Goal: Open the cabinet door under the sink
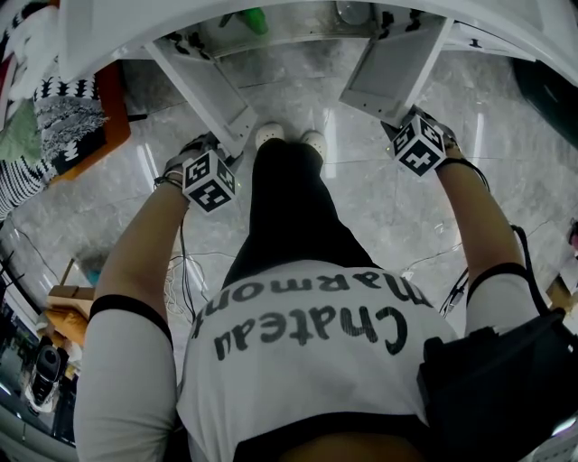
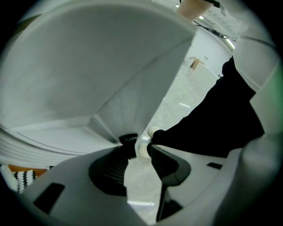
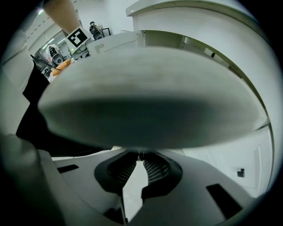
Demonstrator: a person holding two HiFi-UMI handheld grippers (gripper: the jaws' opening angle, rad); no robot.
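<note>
Marble floor (image 1: 397,207) spreads below the white counter (image 1: 506,27), where both doors of the under-sink cabinet stand swung open. The left hand-held gripper (image 2: 139,145) has its jaws apart with nothing between them but a view of the person's white shoes (image 1: 289,137) — the left cabinet door (image 1: 203,86) sits just beside its left jaw. The right hand-held gripper (image 3: 140,155) has its jaws drawn almost together, seemingly pinching the free edge of the right cabinet door (image 1: 393,68).

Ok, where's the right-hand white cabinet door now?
In the head view the right-hand white cabinet door stands swung open at upper right, right of the person's white shoes, its near corner by the right gripper.
</note>
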